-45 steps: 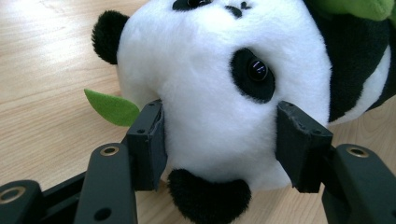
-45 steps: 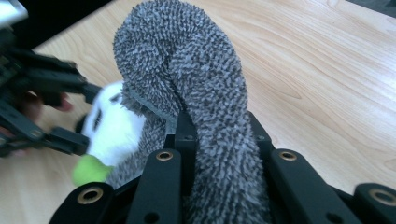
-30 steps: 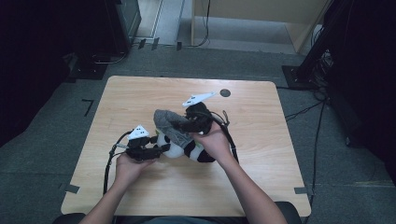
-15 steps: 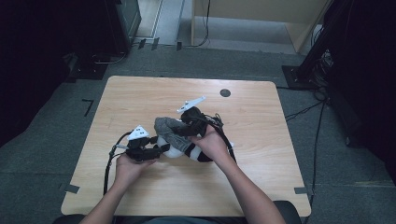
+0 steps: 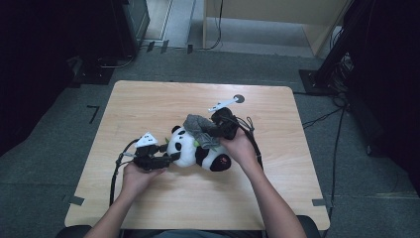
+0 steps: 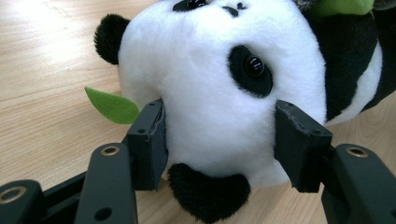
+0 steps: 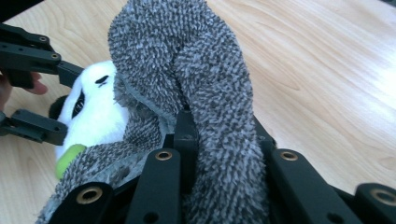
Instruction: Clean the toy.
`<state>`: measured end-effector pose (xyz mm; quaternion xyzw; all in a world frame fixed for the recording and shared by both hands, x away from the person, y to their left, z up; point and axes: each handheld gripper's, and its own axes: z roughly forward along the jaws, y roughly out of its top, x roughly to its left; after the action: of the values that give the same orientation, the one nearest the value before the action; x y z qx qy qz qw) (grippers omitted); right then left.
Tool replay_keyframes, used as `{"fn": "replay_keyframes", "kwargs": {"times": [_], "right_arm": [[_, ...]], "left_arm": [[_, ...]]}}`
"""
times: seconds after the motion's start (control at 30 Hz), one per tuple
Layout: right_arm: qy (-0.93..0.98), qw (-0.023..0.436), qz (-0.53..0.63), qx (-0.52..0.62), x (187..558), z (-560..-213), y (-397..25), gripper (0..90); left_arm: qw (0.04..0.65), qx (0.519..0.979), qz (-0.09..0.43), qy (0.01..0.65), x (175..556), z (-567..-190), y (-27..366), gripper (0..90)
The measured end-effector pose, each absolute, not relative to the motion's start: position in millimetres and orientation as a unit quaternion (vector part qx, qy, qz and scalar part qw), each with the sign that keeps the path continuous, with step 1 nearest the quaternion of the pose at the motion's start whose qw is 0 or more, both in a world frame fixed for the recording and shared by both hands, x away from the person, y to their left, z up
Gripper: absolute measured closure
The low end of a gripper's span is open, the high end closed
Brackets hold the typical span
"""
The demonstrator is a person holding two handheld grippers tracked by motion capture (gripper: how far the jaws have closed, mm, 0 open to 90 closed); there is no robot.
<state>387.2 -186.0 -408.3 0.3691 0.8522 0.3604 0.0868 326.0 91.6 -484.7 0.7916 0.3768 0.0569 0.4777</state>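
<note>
A black and white panda plush [image 5: 185,151] [image 6: 219,84] lies on its side at the middle of the wooden table [image 5: 163,104]. My left gripper [image 5: 172,157] [image 6: 219,140] is closed on its head, one pad against each side. A green felt leaf [image 6: 112,106] pokes out beside the left jaw. A grey terry cloth [image 5: 199,128] [image 7: 196,70] drapes over the panda's body. My right gripper [image 5: 216,130] [image 7: 215,135] is shut on that cloth just above the plush. In the right gripper view the panda's face [image 7: 93,116] shows beneath the cloth, and the left gripper's jaws frame it.
A small round dark hole [image 5: 239,98] sits in the table near its far edge. Black cables [image 5: 117,171] trail from both grippers across the tabletop. Dark equipment and cables stand on the grey floor around the table.
My right gripper has shifted a little to the right with the grey cloth in it. The left gripper has stayed at the panda's head.
</note>
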Motion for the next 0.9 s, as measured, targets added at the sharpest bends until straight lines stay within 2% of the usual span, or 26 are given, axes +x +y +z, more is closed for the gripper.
{"fn": "replay_keyframes", "kwargs": {"times": [0.33,0.47,0.6,0.9], "right_arm": [[0.837,0.119,0.37,0.386,386.5,-403.6,-200.7,73.9],[0.826,0.101,0.381,0.402,390.8,-403.0,-209.6,74.1],[0.815,0.131,0.385,0.413,389.5,-392.4,-219.9,74.6],[0.799,0.126,0.423,0.408,373.1,-368.8,-229.4,74.3]], "left_arm": [[0.479,0.791,0.051,0.379,328.2,-485.3,90.9,41.1],[0.481,0.789,0.05,0.38,328.6,-485.6,90.8,41.1],[0.476,0.793,0.051,0.377,328.0,-486.3,91.0,40.9],[0.472,0.795,0.052,0.378,329.7,-484.5,89.3,40.5]]}}
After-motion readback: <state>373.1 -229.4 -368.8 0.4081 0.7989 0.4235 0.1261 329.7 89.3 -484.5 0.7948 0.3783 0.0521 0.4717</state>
